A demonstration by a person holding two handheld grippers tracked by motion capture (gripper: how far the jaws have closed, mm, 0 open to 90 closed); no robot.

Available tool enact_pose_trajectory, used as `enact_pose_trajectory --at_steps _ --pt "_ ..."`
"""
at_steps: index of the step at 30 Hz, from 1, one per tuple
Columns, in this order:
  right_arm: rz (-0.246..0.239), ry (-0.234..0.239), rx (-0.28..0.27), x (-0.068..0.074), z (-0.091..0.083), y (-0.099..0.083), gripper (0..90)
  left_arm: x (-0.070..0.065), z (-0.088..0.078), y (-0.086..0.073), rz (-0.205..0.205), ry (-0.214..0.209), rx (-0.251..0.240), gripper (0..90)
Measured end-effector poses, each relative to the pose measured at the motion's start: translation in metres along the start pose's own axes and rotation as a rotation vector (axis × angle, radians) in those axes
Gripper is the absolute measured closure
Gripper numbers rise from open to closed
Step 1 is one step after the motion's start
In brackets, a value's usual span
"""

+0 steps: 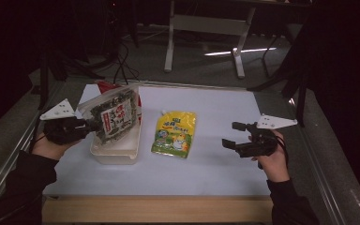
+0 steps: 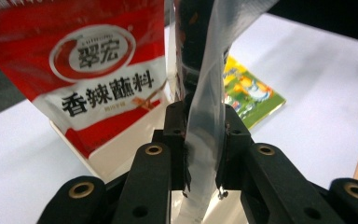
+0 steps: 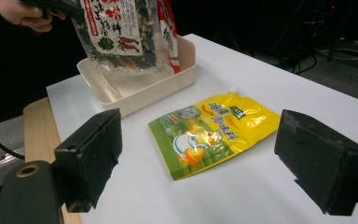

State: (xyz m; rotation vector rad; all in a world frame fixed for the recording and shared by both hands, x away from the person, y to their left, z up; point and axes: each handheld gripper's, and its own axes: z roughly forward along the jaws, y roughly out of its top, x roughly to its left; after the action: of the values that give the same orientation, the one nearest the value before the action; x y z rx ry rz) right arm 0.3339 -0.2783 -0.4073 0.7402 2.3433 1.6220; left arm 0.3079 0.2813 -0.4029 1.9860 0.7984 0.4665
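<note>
While the left gripper [image 1: 91, 124] clamps its two black jaws on the clear sealed edge of the dark seaweed snack bag [image 1: 115, 115], the bag hangs tilted above the white tray [image 1: 117, 152], its lower end over the tray's inside and not resting flat. From the left gripper view the thin plastic strip [image 2: 205, 116] runs up between the jaws, pinched from both sides. Just behind it a red and white pouch [image 2: 98, 70] stands upright in the tray, leaning at the far wall, close beside the held bag; whether the two touch I cannot tell.

Across the table the right gripper [image 1: 232, 135] hovers with its jaws spread wide, nothing between them. Its own view looks past both pads [image 3: 91, 154] at the yellow and green spouted pouch [image 3: 214, 133], which lies flat on the white tabletop [image 1: 215, 168], near the tray's right side but apart from it, with its spout pointing away from the person.

Bare white surface lies around the pouch on the right and toward the near edge, where a wooden strip [image 1: 154, 208] borders the table. Metal rails [image 1: 330, 183] run along both sides, and the right hand [image 1: 274, 159] sits just inside the right one
</note>
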Motion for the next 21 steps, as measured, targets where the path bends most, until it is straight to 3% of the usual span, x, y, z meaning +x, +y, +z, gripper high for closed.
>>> enact_pose_trajectory --at_steps 6,12,13,17,19,21 --pt "0.003 -0.003 0.006 -0.001 -0.001 -0.001 14.7 0.006 0.008 0.0 -0.007 -0.002 0.026 78.9" --pt "0.008 -0.003 0.012 -0.001 0.0 -0.003 14.7 0.012 0.016 -0.011 -0.043 -0.006 0.006 78.8" --pt "0.01 0.0 0.017 -0.001 0.001 -0.004 14.7 0.015 0.017 -0.015 -0.072 -0.013 -0.023 78.8" --pt "0.007 0.002 0.021 0.0 0.002 -0.005 14.7 0.017 0.029 -0.033 -0.068 -0.011 0.002 78.8" --pt "0.009 0.0 0.025 0.0 0.002 -0.006 14.7 0.017 0.029 -0.037 -0.071 -0.01 -0.015 78.8" --pt "0.007 0.0 0.027 0.001 0.002 -0.006 14.7 0.024 0.027 -0.049 -0.137 -0.006 -0.052 78.7"
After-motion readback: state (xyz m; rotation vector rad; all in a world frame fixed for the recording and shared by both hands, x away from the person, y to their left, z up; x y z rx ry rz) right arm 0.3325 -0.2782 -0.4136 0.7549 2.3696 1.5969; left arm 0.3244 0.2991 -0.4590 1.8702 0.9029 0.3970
